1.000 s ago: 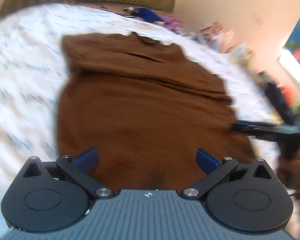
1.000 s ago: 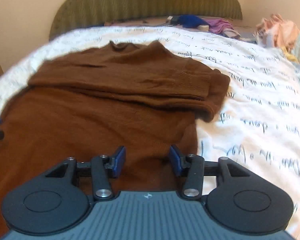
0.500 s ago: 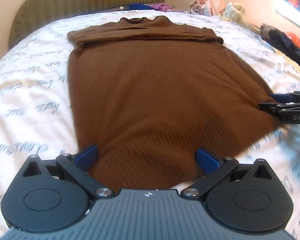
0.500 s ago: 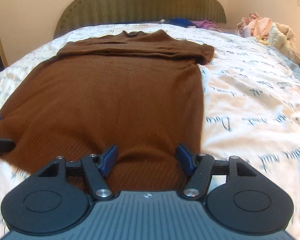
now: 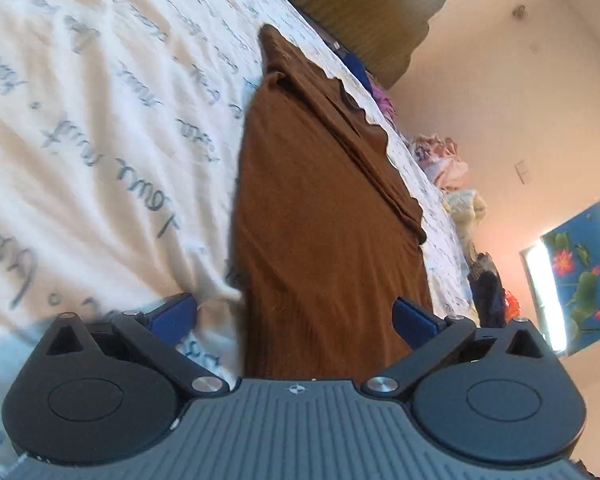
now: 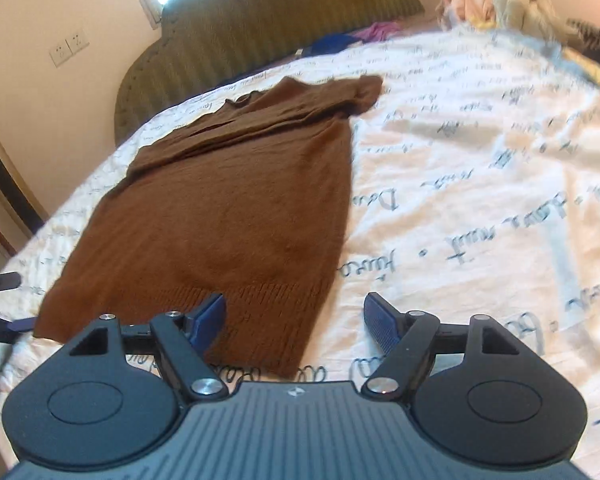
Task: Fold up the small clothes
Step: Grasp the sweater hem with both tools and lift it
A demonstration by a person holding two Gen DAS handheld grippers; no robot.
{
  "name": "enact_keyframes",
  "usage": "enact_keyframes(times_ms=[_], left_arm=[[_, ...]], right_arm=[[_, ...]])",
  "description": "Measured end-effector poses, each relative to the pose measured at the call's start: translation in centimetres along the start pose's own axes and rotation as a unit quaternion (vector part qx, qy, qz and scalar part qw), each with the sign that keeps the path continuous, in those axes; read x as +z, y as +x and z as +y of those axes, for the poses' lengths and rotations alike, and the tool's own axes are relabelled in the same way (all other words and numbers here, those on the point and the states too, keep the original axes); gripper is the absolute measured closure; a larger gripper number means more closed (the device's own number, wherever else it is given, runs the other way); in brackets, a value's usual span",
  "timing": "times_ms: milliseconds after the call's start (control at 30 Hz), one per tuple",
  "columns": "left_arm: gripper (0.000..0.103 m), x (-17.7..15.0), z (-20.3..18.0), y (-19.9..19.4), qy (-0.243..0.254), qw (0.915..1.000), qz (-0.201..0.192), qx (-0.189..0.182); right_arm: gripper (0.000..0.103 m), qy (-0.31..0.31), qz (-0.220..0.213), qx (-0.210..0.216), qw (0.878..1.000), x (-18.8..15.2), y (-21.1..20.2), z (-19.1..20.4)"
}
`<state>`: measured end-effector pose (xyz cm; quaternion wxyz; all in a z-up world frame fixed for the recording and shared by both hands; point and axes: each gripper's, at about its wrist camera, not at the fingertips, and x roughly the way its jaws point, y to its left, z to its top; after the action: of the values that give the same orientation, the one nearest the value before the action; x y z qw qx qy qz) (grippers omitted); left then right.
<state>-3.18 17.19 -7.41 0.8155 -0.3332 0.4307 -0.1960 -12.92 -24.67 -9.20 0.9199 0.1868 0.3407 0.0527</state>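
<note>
brown sweater (image 6: 236, 216) flat on bed | hem between spread left hand-held gripper (image 5: 294, 318) | right hand-held gripper (image 6: 294, 320) spread at hem corner

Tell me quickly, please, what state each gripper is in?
Left gripper: open, holding nothing, at the sweater's hem.
Right gripper: open, holding nothing.
</note>
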Motion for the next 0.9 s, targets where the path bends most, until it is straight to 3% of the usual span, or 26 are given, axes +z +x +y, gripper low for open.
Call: enact_keyframes(times_ms=[133, 167, 200, 267, 333, 400, 467, 533, 567, 633, 733, 900], left_arm=[[0.0, 0.8, -0.4, 1.7, -0.044, 0.9979, 0.04, -0.028], [0.0, 0.7, -0.2, 2.0, -0.059, 0.9966, 0.047, -0.033], [0.001, 0.7, -0.2, 2.2, -0.066, 0.9958, 0.051, -0.038], [0.005, 0.5, -0.2, 2.3, -0.077, 0.9939, 0.063, -0.047], [0.019, 0.2, 0.6, 2.5, -0.104, 0.9909, 0.069, -0.049], [0.024, 0.4, 1.0, 2.6, -0.113, 0.9897, 0.071, -0.053], [0.05, 0.2, 1.1, 2.7, -0.113, 0.9912, 0.063, -0.026], [0.089, -0.2, 1.4, 3.3, -0.112, 0.9919, 0.06, -0.005], [0.096, -0.3, 1.8, 3.6, -0.114, 0.9917, 0.059, -0.002], [0.097, -0.5, 2.7, 3.8, -0.125, 0.9898, 0.063, -0.022], [0.097, -0.9, 2.2, 3.0, -0.089, 0.9948, 0.048, -0.009], [0.097, -1.7, 0.8, 1.7, -0.037, 0.9992, 0.008, 0.011]], right_arm=[[0.029, 0.002, 0.002, 0.03, 1.0, 0.0, 1.5, 1.3], [0.036, -0.006, 0.002, 0.024, 1.0, 0.0, 1.7, 1.8], [0.054, -0.005, 0.001, 0.018, 1.0, 0.0, 2.0, 2.1], [0.066, 0.004, 0.004, 0.017, 1.0, 0.0, 2.0, 2.0], [0.066, 0.021, 0.005, 0.028, 0.999, 0.1, 2.1, 1.5], [0.066, 0.03, 0.01, 0.036, 0.999, 0.5, 2.3, 1.1], [0.066, 0.023, 0.012, 0.031, 0.999, 0.5, 2.5, 1.2], [0.066, -0.009, 0.014, 0.015, 1.0, 0.5, 2.8, 2.2], [0.066, -0.023, 0.014, 0.006, 1.0, 0.5, 2.9, 2.7], [0.068, -0.028, 0.011, -0.001, 1.0, 0.4, 2.9, 3.0], [0.089, -0.02, 0.001, -0.006, 1.0, 0.2, 2.6, 2.7], [0.094, -0.061, -0.032, -0.03, 0.997, -0.5, 1.4, 3.8]])
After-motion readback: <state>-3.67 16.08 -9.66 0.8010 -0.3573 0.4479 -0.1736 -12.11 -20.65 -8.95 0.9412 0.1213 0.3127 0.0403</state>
